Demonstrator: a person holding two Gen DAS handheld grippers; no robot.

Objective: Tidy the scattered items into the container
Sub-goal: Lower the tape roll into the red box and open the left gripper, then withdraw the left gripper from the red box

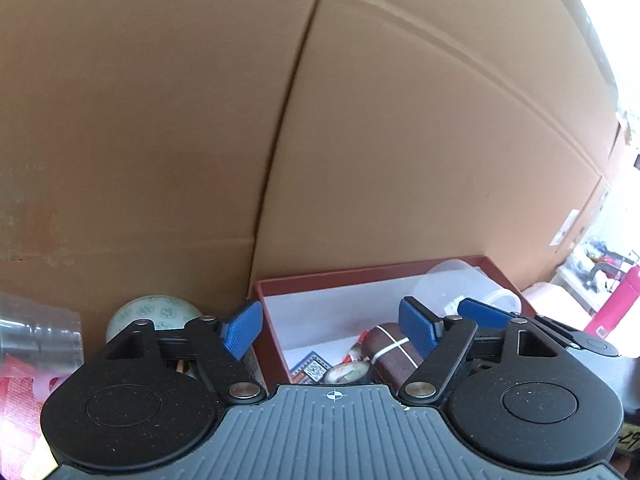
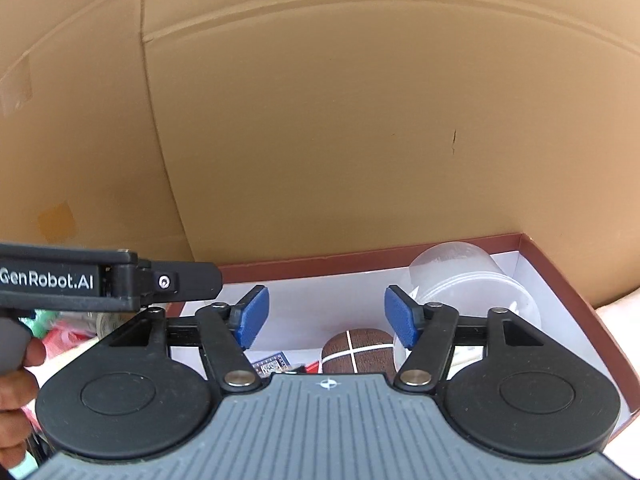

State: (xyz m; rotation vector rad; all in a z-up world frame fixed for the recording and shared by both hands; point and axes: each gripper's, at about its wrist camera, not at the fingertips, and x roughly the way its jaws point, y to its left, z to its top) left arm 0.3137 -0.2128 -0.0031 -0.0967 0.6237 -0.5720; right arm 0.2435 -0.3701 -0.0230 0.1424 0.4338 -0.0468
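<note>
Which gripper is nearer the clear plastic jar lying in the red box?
Right. The right gripper hangs over the box with the jar just past its fingertip; the left gripper sits further left.

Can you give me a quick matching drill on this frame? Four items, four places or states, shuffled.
Items:
1. clear plastic tub
2. brown pouch
3. pale green ball
4. right gripper

Places or states:
A. outside the red box, left of its wall
B. open, nothing between the pads
C. on its side in the box's far right corner
D. in the box, white band crossed over it

Pairs: 1-C, 2-D, 3-A, 4-B
</note>
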